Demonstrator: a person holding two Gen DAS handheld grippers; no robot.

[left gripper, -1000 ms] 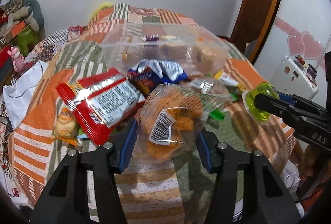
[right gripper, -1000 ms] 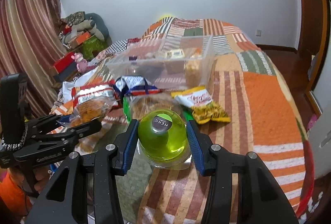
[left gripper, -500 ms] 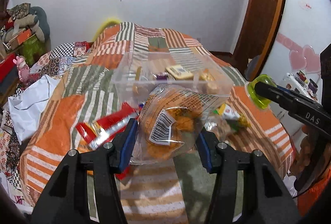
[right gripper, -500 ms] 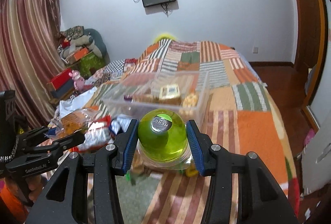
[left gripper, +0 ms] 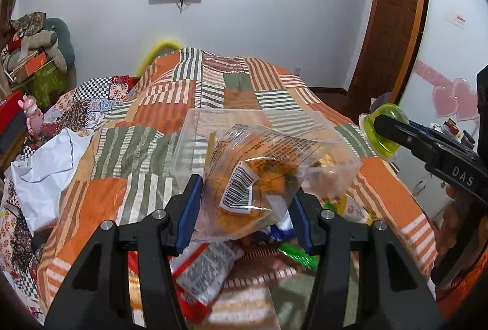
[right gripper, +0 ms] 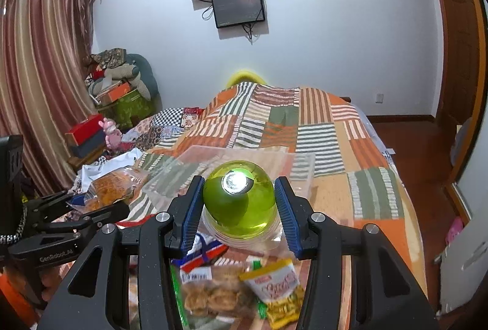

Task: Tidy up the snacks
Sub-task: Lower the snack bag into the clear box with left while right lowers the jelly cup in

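My left gripper [left gripper: 245, 209] is shut on a clear bag of orange snacks [left gripper: 259, 177] with a barcode label, held above the bed. My right gripper [right gripper: 239, 211] is shut on a green jelly cup [right gripper: 241, 202] with a foil lid. Each gripper shows in the other's view: the right gripper's finger [left gripper: 427, 147] with the green jelly cup [left gripper: 382, 131] at the right, the left gripper's black frame [right gripper: 61, 214] with the clear bag of orange snacks [right gripper: 113, 186] at the left. A clear plastic box [left gripper: 195, 131] sits on the bed just beyond both; the same clear plastic box [right gripper: 302, 174] shows behind the cup.
Loose snack packets lie on the striped patchwork blanket [left gripper: 146, 122] below the grippers: a red-and-white packet [left gripper: 201, 278], a yellow packet [right gripper: 277, 293], a bag of brown biscuits [right gripper: 213, 296]. A white plastic bag [left gripper: 45, 177] lies at the left. A wooden door [left gripper: 393, 25] stands right.
Both grippers have risen and moved forward toward the clear box, carrying the snack bag and the jelly cup. The loose packets now lie below and behind the fingertips.
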